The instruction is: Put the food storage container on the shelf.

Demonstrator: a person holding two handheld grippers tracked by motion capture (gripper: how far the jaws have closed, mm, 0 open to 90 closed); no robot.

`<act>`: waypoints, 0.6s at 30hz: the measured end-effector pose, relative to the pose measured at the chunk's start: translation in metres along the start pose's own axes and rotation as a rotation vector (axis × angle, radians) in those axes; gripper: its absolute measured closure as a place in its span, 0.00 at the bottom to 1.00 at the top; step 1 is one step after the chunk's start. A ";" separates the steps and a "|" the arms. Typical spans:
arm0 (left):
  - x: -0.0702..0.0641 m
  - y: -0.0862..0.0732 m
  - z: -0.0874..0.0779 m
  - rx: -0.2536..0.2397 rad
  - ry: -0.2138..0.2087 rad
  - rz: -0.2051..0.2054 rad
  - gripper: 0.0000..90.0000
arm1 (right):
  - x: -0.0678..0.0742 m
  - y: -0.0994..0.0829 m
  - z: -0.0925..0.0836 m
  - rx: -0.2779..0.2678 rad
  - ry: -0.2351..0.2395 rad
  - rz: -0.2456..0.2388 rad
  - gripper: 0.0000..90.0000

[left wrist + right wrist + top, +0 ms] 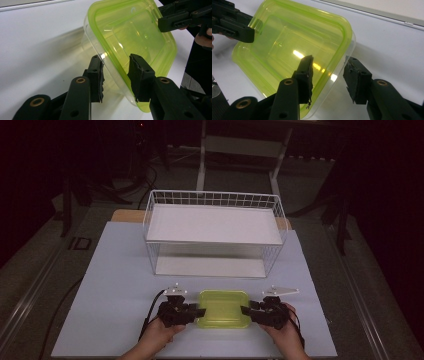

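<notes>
A clear food container with a yellow-green lid [223, 309] lies flat on the pale table near its front edge. My left gripper [201, 311] reaches in at its left end and my right gripper [244, 310] at its right end. In the left gripper view the jaws [116, 72] straddle the rim of the container [130, 32] with slim gaps beside the pads. The right gripper view shows my gripper [328, 72] astride the other end of the container [287, 42], one pad over the lid and the other clear of the rim. Both stand open.
A white wire basket [215, 200] with a shelf board stands behind the container at mid-table, its open side toward me. The table top [115, 295] spreads to the left and right of my hands. Dark floor and stand legs surround the table.
</notes>
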State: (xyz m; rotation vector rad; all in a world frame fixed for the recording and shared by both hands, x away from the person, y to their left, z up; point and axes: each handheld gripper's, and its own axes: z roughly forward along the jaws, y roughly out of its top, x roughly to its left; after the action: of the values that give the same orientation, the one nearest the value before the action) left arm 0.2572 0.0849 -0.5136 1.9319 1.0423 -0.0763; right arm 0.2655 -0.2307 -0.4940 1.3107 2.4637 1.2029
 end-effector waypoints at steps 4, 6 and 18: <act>-0.003 -0.001 -0.001 -0.007 0.008 0.031 0.75 | 0.001 -0.002 -0.003 0.002 0.022 0.054 0.71; -0.004 -0.002 -0.002 -0.012 0.008 0.032 0.76 | 0.003 -0.003 -0.004 0.000 0.021 0.056 0.71; -0.015 -0.001 -0.020 -0.063 0.061 0.024 0.89 | 0.014 -0.001 -0.015 -0.023 0.030 0.097 0.84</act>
State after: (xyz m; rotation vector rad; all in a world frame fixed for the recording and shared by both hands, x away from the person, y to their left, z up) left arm 0.2398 0.0901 -0.4963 1.8996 1.0498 0.0288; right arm 0.2503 -0.2297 -0.4809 1.4314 2.4251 1.2774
